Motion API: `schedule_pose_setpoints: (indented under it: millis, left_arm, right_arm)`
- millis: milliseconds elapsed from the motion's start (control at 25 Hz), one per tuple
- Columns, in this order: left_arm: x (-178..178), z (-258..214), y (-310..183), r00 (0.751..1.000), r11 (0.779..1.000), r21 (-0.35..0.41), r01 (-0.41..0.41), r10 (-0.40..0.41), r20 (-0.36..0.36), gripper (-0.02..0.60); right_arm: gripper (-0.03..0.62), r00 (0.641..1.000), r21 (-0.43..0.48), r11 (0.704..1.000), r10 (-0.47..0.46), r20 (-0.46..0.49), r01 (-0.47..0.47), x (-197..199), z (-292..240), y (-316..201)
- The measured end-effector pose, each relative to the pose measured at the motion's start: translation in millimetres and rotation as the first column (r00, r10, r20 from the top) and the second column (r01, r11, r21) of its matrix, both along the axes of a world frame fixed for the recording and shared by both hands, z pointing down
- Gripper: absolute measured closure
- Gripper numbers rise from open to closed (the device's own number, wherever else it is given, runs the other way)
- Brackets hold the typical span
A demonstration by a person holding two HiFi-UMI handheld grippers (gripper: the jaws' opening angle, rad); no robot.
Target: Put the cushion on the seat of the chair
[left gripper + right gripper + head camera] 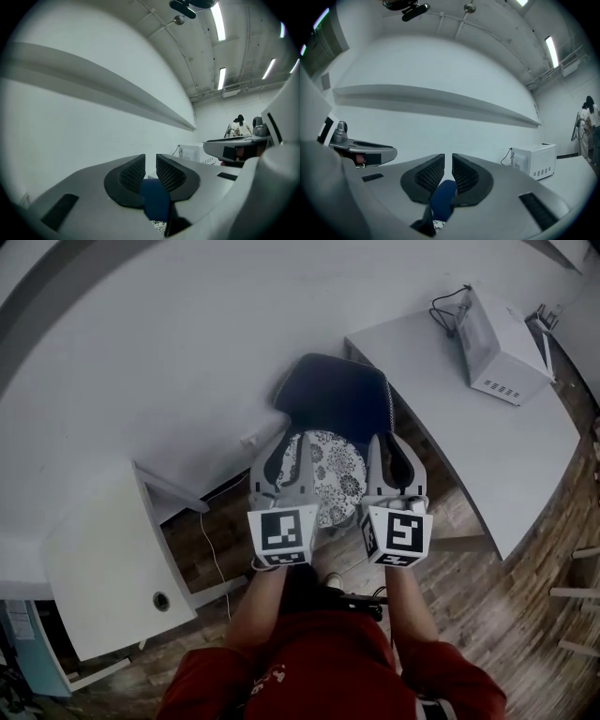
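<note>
Grey-and-white floral fabric, the round cushion (335, 472) lies on the seat of the dark blue padded chair (337, 395), below and between our two claws. Our left claw (150, 161) and right claw (448, 161) each stand slightly spread and empty; we judge a careless brush from either could drag the cushion off the seat's front edge.

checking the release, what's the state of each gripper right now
left gripper: jaws slightly apart, empty
right gripper: jaws slightly apart, empty
</note>
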State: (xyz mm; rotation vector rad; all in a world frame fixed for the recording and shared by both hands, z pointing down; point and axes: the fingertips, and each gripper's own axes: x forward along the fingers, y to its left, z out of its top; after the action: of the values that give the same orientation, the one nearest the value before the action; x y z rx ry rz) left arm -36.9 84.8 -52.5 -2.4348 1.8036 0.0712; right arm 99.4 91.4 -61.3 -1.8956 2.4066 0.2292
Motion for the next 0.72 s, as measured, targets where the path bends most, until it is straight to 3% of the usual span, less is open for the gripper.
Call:
schedule_pose_setpoints:
  millis: [240,720]
  left_arm:
    - [10,-35,28,0.999,0.997,0.061,-0.045,0.045,0.014,0.537]
    - [-9,-51,39,1.000,0.996,0.091,-0.003,0.002,0.011,0.554]
  right_arm:
    - [0.560,0.999,0.059,0.998,-0.037,0.006,0.036,-6,-33,27]
    - [0.566,0.998,0.056,0.997,-0.057,-0.030,0.058,-24,-42,38]
